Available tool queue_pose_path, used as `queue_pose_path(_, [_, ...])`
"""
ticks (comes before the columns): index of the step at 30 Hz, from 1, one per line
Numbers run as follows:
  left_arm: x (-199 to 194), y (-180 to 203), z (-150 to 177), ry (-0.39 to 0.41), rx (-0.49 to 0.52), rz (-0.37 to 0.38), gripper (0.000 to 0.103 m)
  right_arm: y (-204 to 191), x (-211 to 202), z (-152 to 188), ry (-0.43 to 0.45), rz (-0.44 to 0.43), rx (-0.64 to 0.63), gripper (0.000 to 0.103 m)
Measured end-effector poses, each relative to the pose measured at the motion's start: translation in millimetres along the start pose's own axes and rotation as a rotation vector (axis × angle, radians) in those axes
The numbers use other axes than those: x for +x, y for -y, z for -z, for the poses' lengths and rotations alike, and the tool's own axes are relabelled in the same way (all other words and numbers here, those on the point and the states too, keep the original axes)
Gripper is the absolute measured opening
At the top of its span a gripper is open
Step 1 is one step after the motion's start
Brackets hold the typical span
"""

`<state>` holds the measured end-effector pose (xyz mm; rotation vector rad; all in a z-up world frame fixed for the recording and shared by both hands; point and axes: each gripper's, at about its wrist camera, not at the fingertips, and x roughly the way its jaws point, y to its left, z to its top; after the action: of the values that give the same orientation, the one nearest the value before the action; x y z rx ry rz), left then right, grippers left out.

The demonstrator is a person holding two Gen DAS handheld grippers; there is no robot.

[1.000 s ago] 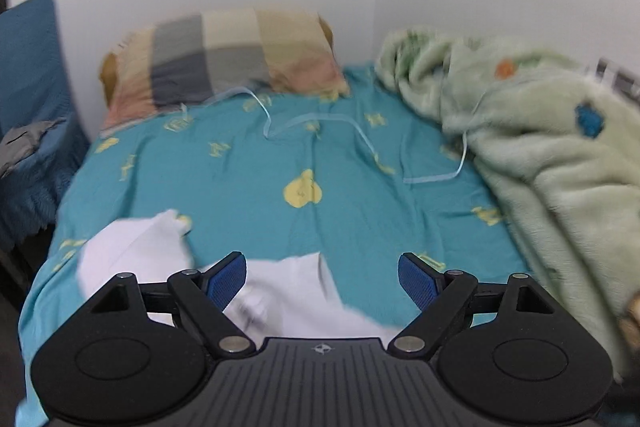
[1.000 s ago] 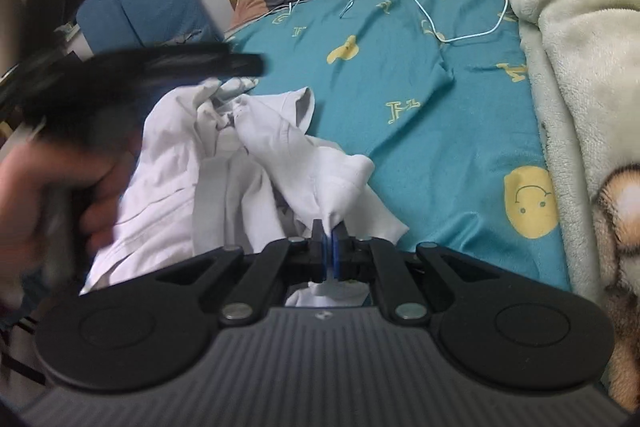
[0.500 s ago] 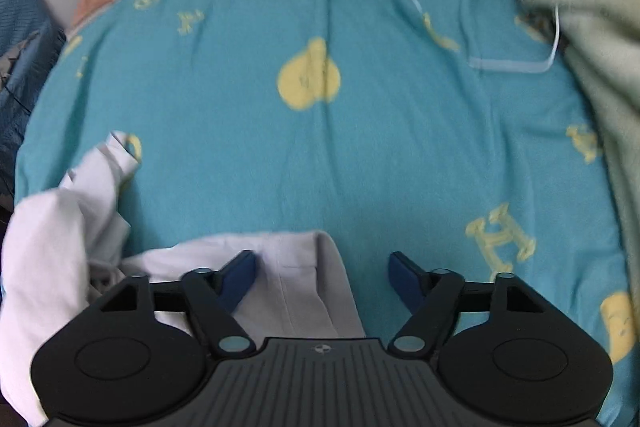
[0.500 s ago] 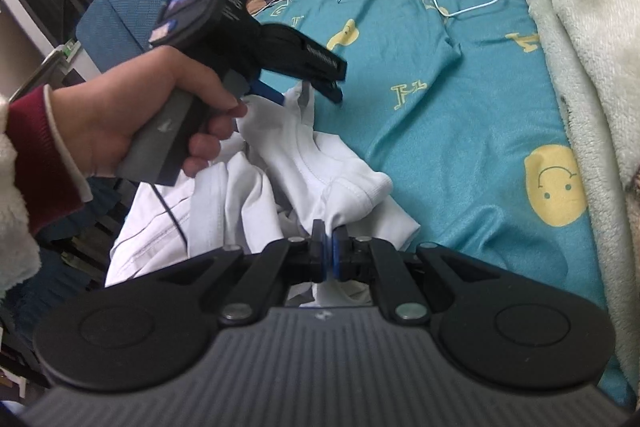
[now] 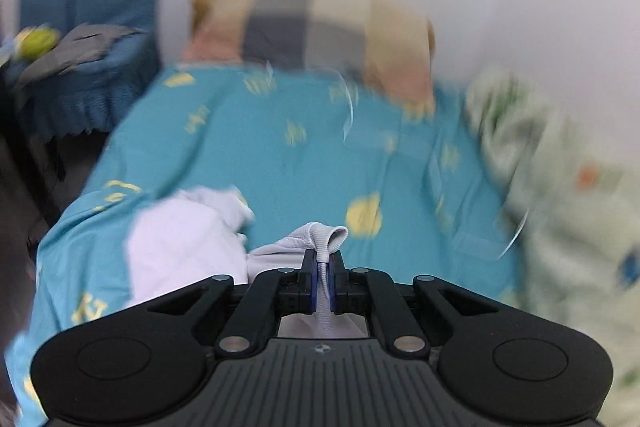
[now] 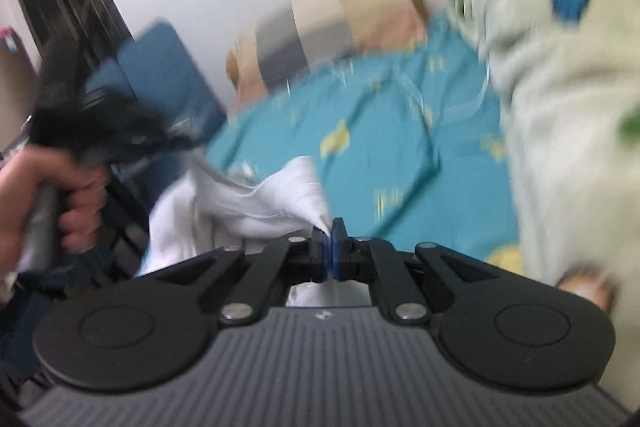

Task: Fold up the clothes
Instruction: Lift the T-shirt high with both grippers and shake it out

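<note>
One white garment (image 5: 184, 247); two grippers, left gripper (image 5: 324, 279) and right gripper (image 6: 330, 255); one pillow (image 5: 312, 27); one blanket (image 6: 568, 107); one cable (image 5: 350, 107).

The left tool (image 5: 323, 277) was matte black, built of two angled linkage arms that ran back from blue-padded fingers (image 5: 311, 281) to a ribbed grey housing. Either side of that housing sat a rounded black lobe with a shallow circular recess. Silver screw heads marked each pivot, and a small round emblem sat at the middle of the housing's front edge. The right tool (image 6: 330, 253) was built the same way: blue pads, black arms, silver screws, ribbed grey body with its emblem. Left of the right tool, a hand (image 6: 48, 199) gripped a grey handle below a blurred black body.
</note>
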<state>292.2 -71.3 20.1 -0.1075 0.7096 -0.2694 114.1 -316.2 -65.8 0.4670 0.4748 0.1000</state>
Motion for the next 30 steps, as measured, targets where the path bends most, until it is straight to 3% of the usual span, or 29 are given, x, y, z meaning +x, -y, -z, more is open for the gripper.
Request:
queue_pose_path(8, [-197.7, -2.7, -47.1, 0.329, -0.098, 0.127, 0.005, -48.8, -64.9, -78.1, 0.220, -0.070, -0.048, 0.005])
queue_pose_path(15, [-366.9, 1.2, -84.0, 0.594, -0.164, 0.218, 0.005, -142.1, -163.0, -169.2, 0.410, -0.100, -0.229, 0.005])
queue_pose_path(19, [-457.6, 13.3, -98.2, 0.710, -0.171, 0.240, 0.005, -189.7, -216.6, -199.0, 0.484, -0.100, -0.315, 0.005])
queue_pose_path(26, [-593.9, 28.0, -85.7, 0.805, -0.152, 0.226, 0.005, -253.8, -311.3, -216.0, 0.575, -0.107, -0.386, 0.005])
queue_pose_path(30, [-652.8, 30.4, -72.3, 0.823, -0.147, 0.225, 0.005, -277.1, -363.1, -216.3, 0.626, -0.111, -0.393, 0.005])
